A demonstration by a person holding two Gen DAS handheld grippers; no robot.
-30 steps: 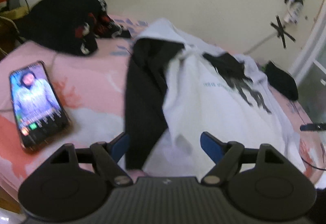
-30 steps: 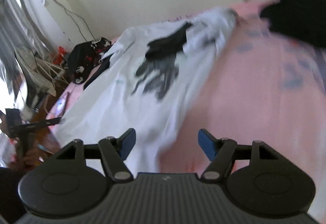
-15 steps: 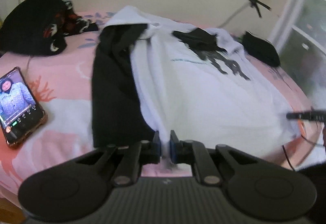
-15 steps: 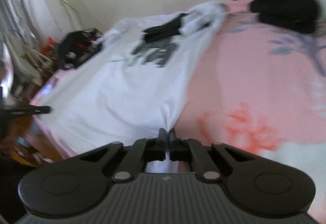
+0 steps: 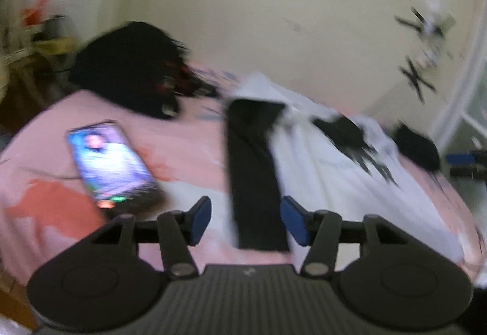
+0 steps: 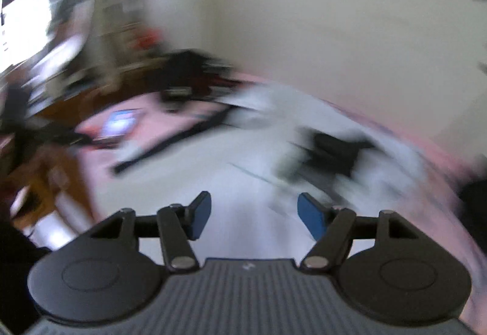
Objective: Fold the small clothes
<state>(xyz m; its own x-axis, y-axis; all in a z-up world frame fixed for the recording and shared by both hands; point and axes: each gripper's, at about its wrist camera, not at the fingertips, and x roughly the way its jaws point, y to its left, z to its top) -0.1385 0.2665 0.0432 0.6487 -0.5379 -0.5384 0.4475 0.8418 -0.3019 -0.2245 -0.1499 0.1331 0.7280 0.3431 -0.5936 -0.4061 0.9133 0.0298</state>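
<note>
A: Left wrist view first. What's the left claw doing?

B: Its blue pads are spread wide and hold nothing. Just ahead, between the pads, lies the near end of a long black cloth strip, part of the white printed T-shirt spread on the pink patterned bed. The shirt runs ahead and to the claw's right.

A: Anything else nearby?

B: A lit smartphone ahead to the left, and a black bundle of clothing farther off on that side. No containers in view.

A: Now the right wrist view.

B: Heavily blurred. The right claw also stands wide apart and empty, over the white shirt, whose dark print sits ahead to the right.

A: So which step?

B: I'd judge it a regrasp between folds: the shirt lies flat, neither claw gripping. The next move likely calls for each claw to pinch an edge, perhaps the black side, and carry it across without dragging the whole shirt.
</note>
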